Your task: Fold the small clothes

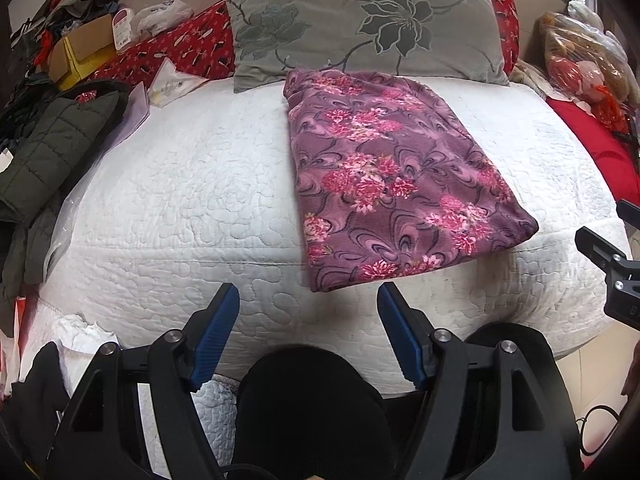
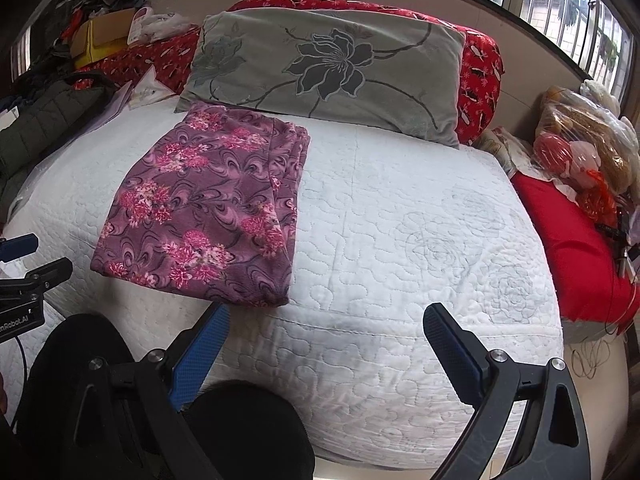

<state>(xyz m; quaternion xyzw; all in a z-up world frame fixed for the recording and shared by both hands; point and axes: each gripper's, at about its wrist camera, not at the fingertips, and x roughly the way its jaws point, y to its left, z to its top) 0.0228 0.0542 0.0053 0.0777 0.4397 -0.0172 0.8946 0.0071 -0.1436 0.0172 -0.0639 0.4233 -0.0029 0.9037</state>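
A purple garment with pink flowers [image 1: 384,176] lies folded into a flat rectangle on the white quilted bed [image 1: 192,184]. In the right wrist view it [image 2: 208,208] lies left of centre, its near edge by the bed's front edge. My left gripper [image 1: 308,300] is open and empty, just short of the garment's near edge. My right gripper [image 2: 326,320] is open and empty, above the bed's front edge, to the right of the garment. The right gripper also shows at the far right of the left wrist view [image 1: 612,248].
A grey flowered pillow [image 1: 360,24] lies behind the garment against red bedding [image 1: 180,52]. A dark green padded jacket [image 1: 48,148] lies left. Boxes and clutter [image 1: 80,44] sit at the far left. A red cushion [image 2: 576,248] and bagged toys [image 2: 580,148] sit right.
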